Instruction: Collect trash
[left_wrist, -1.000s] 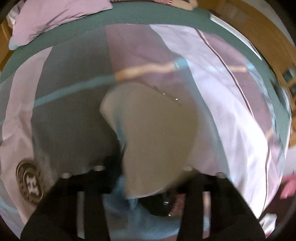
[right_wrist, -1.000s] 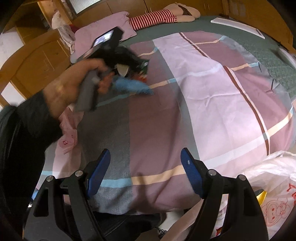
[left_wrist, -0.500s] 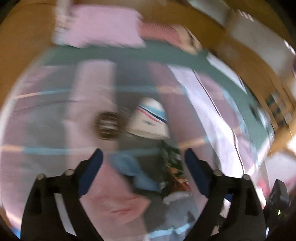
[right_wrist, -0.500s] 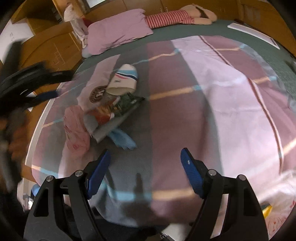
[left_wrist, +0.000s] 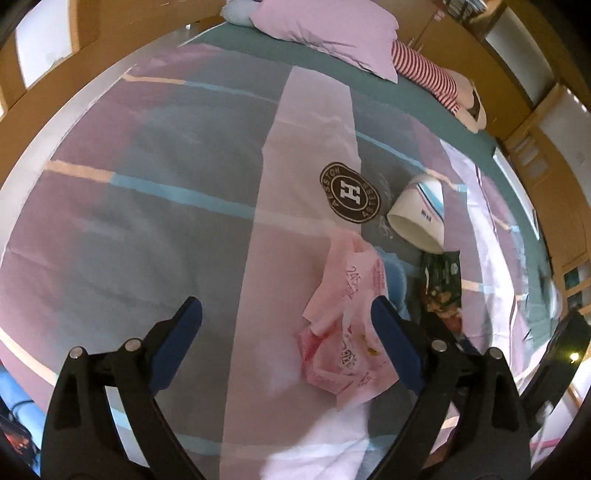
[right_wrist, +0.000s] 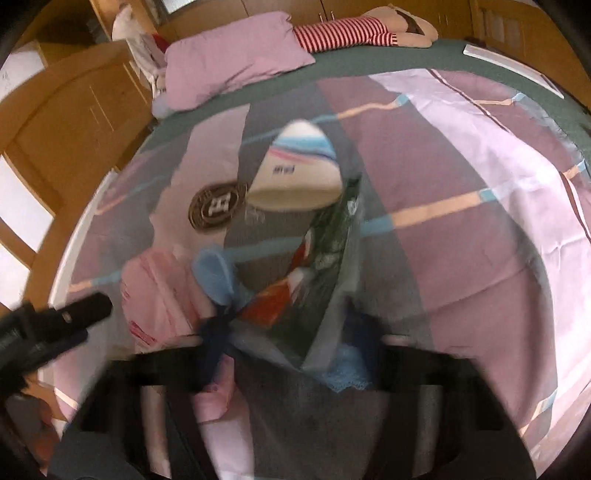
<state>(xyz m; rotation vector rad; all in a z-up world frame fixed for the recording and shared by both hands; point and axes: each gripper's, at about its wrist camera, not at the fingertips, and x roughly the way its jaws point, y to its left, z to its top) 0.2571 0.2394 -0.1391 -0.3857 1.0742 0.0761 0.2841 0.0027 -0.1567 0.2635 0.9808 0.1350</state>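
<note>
- Several bits of trash lie in one cluster on the bed (left_wrist: 147, 206), on the striped quilt, well short of the purple pillow (right_wrist: 236, 62) at the head end.
- Biggest piece: the pink plastic bag (left_wrist: 347, 332), crumpled, near edge of the pile, just beside the left gripper's right finger.
- Next: the white paper cup (right_wrist: 295, 173) on its side, mouth facing the cameras, far end of the pile, next to a round dark logo patch (left_wrist: 350, 194) on the quilt.
- Then the dark green snack wrapper (right_wrist: 325, 266), flat-ish, running from the cup down toward the right gripper (right_wrist: 291, 347); a small blue scrap (right_wrist: 214, 277) sits between it and the pink bag.
- Right gripper: jaws have just been closing, w/ the wrapper's near end between them. Picture is smeared there, so whether the pads actually press on it I can't tell.
- Left gripper (left_wrist: 284, 332): jaws have just been opening, now spread wide, nothing between them, hovering over bare quilt beside the pink bag.
- Judgement on doing this step well: pinch the wrapper at its edge only, not the quilt or blue scrap under it; squeeze fully before lifting, since foil slips.
- Left should prob. shift sideways over the pink bag & grab a bunched fold, not a flat part.
</note>
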